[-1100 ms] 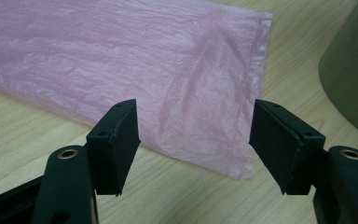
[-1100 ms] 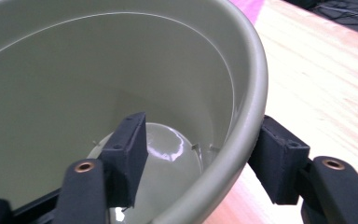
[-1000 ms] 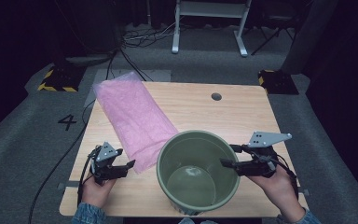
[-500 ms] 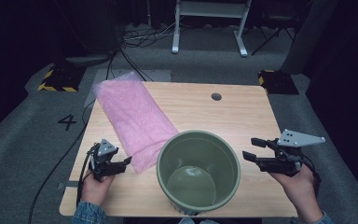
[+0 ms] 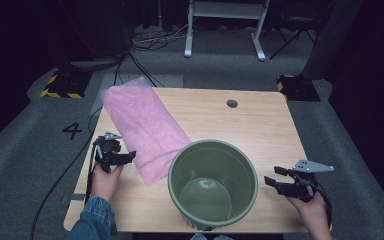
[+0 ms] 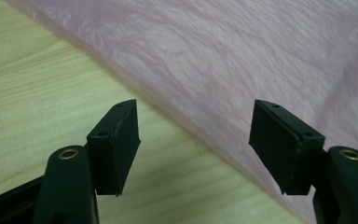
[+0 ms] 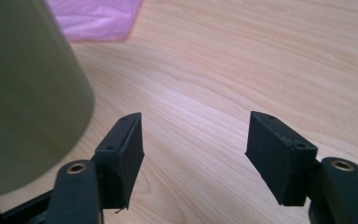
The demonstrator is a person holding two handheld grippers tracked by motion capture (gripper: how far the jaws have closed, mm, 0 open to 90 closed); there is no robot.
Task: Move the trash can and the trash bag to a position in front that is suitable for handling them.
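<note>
Both hands have shifted since the earlier pictures: the right gripper [image 5: 272, 177] has left the rim of the green bucket [image 5: 213, 184] and sunk to the right, near the edge of the surface [image 5: 260, 120], while the left gripper [image 5: 131, 156] has gone up along the near-left side to the pink plastic bag [image 5: 145, 125]. The right jaws have just been opening, with nothing between them.

In the high view the bucket is round and smooth, of dull olive plastic, and it stands upright at the near middle of the pale wooden surface. Its empty bottom shines a little. The bag lies flat and long, from the far left corner down to the bucket's left side, thin and finely wrinkled.

From the left gripper view [image 6: 193, 140] the creases of the bag [image 6: 242, 51] are clear, and its edge runs between the released jaws, which stand wide apart and press on nothing. From the right gripper view [image 7: 193, 154] the outer wall of the bucket [image 7: 23, 98] appears at the left, smooth and curved, just beside the left jaw. These jaws are also released, with bare wood grain between them, and one corner of the bag [image 7: 98, 16] is seen farther off.
</note>
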